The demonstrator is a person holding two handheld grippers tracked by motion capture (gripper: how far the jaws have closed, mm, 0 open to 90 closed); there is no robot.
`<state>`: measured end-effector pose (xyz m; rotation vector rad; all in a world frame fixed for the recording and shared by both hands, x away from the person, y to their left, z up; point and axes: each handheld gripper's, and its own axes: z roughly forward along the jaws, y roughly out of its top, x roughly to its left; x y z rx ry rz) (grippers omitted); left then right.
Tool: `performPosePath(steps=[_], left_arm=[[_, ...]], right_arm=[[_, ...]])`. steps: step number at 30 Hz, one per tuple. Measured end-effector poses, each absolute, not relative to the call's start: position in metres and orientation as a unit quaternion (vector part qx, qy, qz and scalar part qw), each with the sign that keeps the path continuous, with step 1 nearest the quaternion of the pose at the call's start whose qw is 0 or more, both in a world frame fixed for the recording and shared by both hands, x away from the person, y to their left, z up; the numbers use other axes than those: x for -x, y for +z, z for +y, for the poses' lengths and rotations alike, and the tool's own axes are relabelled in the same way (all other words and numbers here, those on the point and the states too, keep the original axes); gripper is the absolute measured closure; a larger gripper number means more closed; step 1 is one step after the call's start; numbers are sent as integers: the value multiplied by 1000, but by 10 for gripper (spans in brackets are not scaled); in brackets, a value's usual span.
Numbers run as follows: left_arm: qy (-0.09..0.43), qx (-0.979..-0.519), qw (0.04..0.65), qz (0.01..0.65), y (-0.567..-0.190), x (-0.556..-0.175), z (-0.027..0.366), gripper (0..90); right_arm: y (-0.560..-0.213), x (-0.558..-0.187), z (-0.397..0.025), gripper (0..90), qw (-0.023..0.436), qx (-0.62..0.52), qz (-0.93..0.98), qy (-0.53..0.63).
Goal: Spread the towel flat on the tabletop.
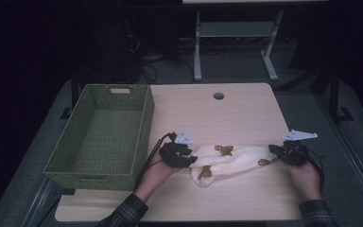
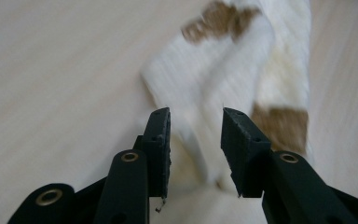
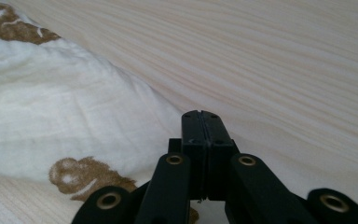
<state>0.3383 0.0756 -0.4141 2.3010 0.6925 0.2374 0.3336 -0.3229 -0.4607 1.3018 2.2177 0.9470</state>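
A white cloth with brown patches point(image 1: 231, 158) lies crumpled on the pale wooden table point(image 1: 227, 113), stretched between my two grippers. At the cloth's left end, my left gripper point(image 1: 192, 161) is open. In the left gripper view point(image 2: 196, 116) its jaws stand on either side of a raised fold of the cloth point(image 2: 242, 70). At the cloth's right end is my right gripper point(image 1: 274, 150). In the right gripper view it point(image 3: 200, 114) is shut, the jaws pressed flat together with no cloth showing at their tips. The cloth point(image 3: 51, 116) lies just left of them and runs under them.
A green woven basket point(image 1: 144, 127), empty, stands on the table's left side next to my left hand. A round cable hole point(image 1: 218, 96) sits near the table's far edge. A metal desk frame point(image 1: 197, 47) stands on the floor beyond.
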Motion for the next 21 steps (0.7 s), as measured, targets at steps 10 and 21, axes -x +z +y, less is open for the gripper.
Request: performPosePath(steps=[10,21], left_arm=[[68,-897,350,263,-436,-403,28,566],[33,-903,351,246,-459,-412,14,883]], right_arm=[[-463,-335,-321,817,195,-458,799,338],[-463,-335,-321,816,195,-457,798,341]])
